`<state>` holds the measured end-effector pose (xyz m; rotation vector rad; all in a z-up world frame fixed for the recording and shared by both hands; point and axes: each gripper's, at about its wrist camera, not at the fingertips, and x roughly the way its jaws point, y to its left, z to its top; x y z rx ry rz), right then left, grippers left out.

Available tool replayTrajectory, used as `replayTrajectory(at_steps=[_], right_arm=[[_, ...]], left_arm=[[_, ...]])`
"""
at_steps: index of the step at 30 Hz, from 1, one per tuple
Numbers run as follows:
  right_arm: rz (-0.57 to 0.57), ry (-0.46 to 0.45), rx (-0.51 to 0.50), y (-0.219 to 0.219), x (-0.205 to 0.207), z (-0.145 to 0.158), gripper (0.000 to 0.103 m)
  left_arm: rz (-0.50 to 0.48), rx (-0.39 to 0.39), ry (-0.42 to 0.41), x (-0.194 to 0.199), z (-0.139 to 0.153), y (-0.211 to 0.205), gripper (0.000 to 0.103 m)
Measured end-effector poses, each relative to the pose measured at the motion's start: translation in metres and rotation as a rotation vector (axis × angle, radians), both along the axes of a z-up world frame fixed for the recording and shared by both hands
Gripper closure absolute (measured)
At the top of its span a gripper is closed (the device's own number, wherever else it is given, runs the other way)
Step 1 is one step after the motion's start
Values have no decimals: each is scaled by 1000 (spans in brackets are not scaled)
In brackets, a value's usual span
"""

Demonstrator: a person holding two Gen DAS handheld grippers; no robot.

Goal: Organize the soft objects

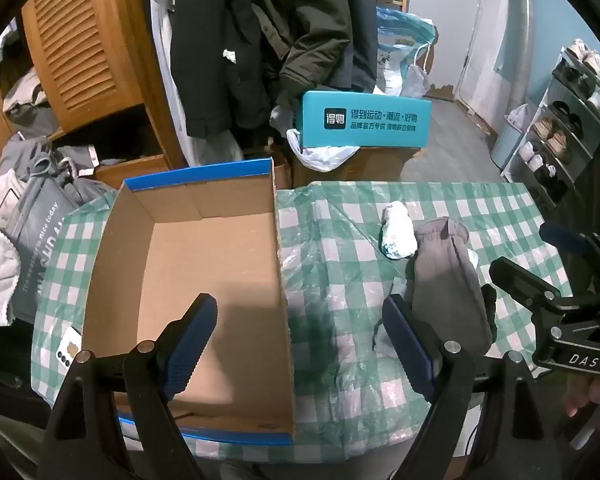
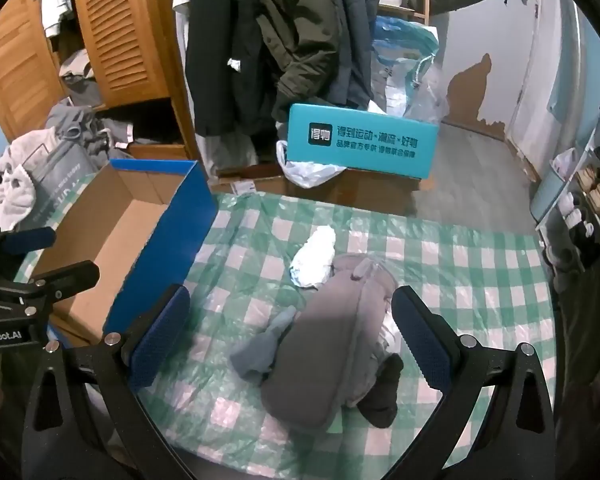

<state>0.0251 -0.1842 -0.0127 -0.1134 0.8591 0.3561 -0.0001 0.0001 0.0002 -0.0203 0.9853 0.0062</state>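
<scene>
Landmark taken: open cardboard box (image 1: 204,264) with blue rim, standing at the left end of a table under a green-checked plastic cloth (image 1: 480,204). Inside the box, only bare brown floor seen. To the right of the box, well apart from its blue wall (image 2: 168,248), lay a heap of soft things: a long grey sock (image 2: 332,344) uppermost, a smaller blue-grey sock (image 2: 260,350) tucked at its box-side edge, a dark sock (image 2: 384,392) poking out at its near end away from the box, and a rolled white bundle (image 2: 314,258) touching its far end. Left gripper (image 1: 300,340) hung above the box's right wall, tilted down, jaws spread wide with nothing between the blue pads (image 1: 188,348); one finger over the box floor, the other over the cloth just beside the grey sock. Right gripper (image 2: 290,336) hung over the sock heap, further from the box, likewise tilted down and spread fully wide, straddling the grey sock without pressing on it. Beyond the box, off the table: a teal carton (image 1: 364,120), hanging dark coats (image 1: 260,40) and a slatted wooden wardrobe (image 1: 80,40).
</scene>
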Motion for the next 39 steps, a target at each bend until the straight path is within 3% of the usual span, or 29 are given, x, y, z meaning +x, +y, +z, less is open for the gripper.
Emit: replayTrajectory(at_steps=[39], right_arm=[[0, 2, 3, -3, 0, 2, 2]], left_arm=[[1, -23, -7, -2, 3, -1, 17]])
